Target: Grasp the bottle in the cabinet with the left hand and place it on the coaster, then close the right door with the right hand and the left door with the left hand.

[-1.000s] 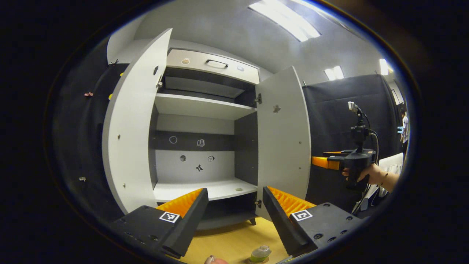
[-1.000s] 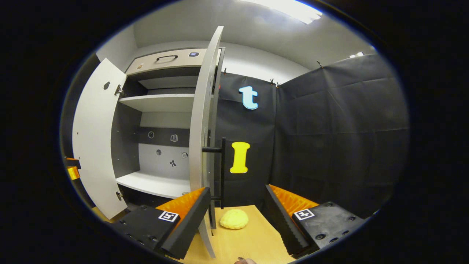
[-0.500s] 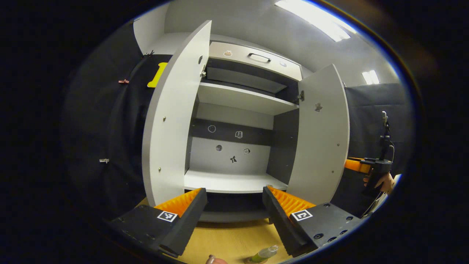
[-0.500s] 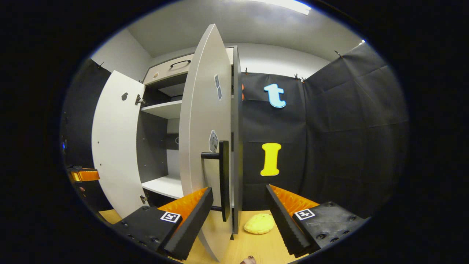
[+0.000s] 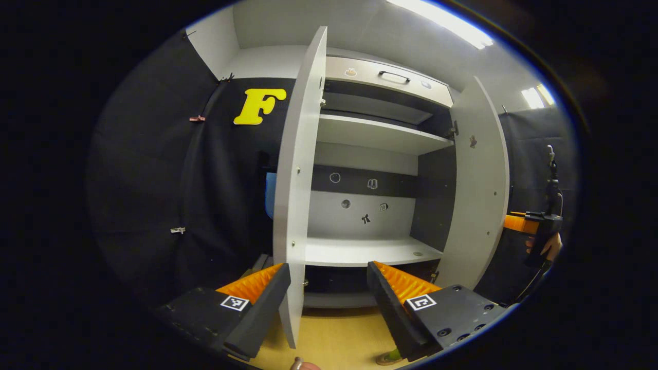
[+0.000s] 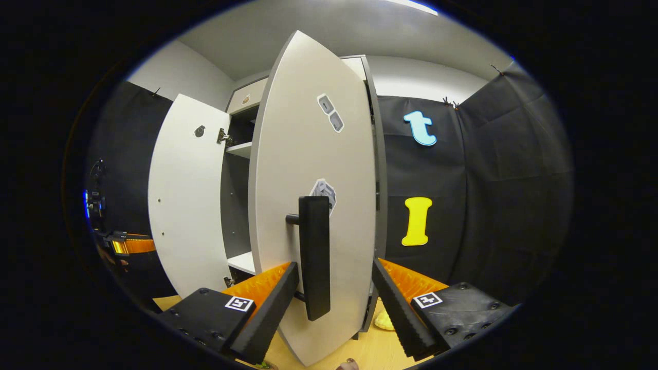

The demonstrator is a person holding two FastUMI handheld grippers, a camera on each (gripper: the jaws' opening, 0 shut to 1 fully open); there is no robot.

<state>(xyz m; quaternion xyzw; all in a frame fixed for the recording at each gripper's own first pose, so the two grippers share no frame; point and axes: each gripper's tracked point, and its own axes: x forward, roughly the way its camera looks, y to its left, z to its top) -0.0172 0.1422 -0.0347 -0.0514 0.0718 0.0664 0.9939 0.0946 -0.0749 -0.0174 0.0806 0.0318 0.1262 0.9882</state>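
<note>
In the left gripper view, the grey cabinet (image 5: 370, 252) stands with both doors open and its shelves bare. The left door (image 5: 298, 180) is edge-on, its lower edge between my open left gripper's (image 5: 329, 308) fingers. A bit of the green bottle (image 5: 389, 355) on its coaster peeks out at the bottom edge. In the right gripper view, the right door's (image 6: 308, 154) outer face is close. Its black handle (image 6: 314, 257) hangs between the fingers of my open right gripper (image 6: 334, 308), untouched. The right gripper (image 5: 534, 226) also shows past the right door (image 5: 480, 180).
A yellow lump (image 6: 383, 321) lies on the wooden table (image 6: 370, 349) behind the right door. The left door (image 6: 185, 205) and the left gripper (image 6: 128, 245) show at the left of the right gripper view. Black cloth walls close in on both sides.
My left gripper has swung left, so the left door is now edge-on between its fingers. My right gripper has come round to the right door's outer face and closer to its handle.
</note>
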